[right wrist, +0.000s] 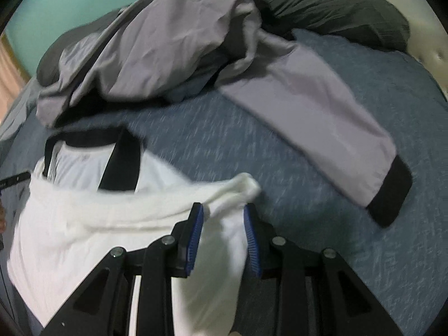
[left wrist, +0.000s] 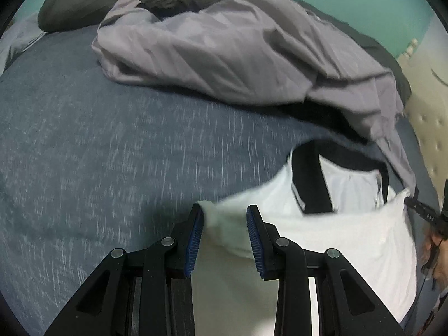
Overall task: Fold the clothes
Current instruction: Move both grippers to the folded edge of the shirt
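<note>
A: Two corners held. Left hand-held gripper (left wrist: 225, 218) is clamped on one end of the white shirt (left wrist: 336, 238), right hand-held gripper (right wrist: 222, 218) on the other end. Cloth bunched between the blue pads (left wrist: 196, 235) on both.

B: Step?

A: Looks like a lengthwise fold mid-carry. The gripped edge is doubled over toward the collar end, rest of the shirt lying on the bed (left wrist: 98, 154) just short of the grey jacket (left wrist: 224, 56).

B: Next move?

A: My read: lay the edge down square on the lower layer, keep both ends level so the hem stays straight, then let go. Risk is one corner leading and skewing the fold.

B: Shirt condition?

A: White, thin, soft. Black collar band (left wrist: 310, 179) and black strip down the front. The folded edge sags between the two grips, some wrinkling. Frames are motion-blurred, so I can't read fine detail.

B: Clearance?

A: Jacket sleeve (right wrist: 336, 140) sits near on the right side, not touching.
</note>
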`<action>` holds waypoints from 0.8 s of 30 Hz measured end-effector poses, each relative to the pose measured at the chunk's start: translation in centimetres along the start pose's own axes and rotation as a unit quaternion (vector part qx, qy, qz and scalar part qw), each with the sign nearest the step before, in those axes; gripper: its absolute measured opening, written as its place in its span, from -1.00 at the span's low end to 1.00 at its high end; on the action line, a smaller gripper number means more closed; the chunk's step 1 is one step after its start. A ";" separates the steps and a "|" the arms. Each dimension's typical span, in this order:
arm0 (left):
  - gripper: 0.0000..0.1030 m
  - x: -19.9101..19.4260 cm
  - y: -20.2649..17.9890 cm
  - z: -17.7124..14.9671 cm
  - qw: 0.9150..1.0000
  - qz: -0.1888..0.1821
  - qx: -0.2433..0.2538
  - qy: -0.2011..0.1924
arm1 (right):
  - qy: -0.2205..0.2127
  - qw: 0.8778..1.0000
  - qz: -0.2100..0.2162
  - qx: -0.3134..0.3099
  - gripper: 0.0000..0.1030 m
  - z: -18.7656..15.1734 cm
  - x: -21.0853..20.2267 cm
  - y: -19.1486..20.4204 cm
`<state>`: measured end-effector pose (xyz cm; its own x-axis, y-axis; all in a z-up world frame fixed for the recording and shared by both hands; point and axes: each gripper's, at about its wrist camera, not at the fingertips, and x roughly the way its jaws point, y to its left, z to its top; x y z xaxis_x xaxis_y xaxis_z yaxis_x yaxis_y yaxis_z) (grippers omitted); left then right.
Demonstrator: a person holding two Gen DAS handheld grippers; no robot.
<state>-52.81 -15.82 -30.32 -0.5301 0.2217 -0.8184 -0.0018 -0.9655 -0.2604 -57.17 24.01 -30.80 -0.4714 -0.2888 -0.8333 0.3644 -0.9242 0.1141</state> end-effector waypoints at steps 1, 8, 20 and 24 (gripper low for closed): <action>-0.33 -0.2 0.1 0.5 1.000 -0.002 -0.002 -0.005 | -0.006 1.000 0.002 0.007 -0.42 0.4 -0.1 -0.2; -0.33 -2.7 2.0 1.4 0.999 -0.007 -0.007 -0.034 | -0.027 0.999 0.016 0.024 -0.42 1.1 -1.1 -1.7; -0.32 -2.9 4.0 -3.4 0.998 0.002 0.066 -0.012 | 0.006 1.000 0.026 -0.009 -0.41 -2.2 -1.2 -2.0; -0.32 -2.1 3.2 -3.2 0.996 0.014 0.090 -0.012 | 0.008 1.000 0.026 -0.006 -0.41 -2.0 -0.7 -1.8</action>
<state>-49.01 -18.91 -31.10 -0.5528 0.1934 -0.8105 -0.1372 -0.9805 -0.1404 -55.90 26.32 -31.51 -0.4392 -0.3319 -0.8349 0.3979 -0.9050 0.1505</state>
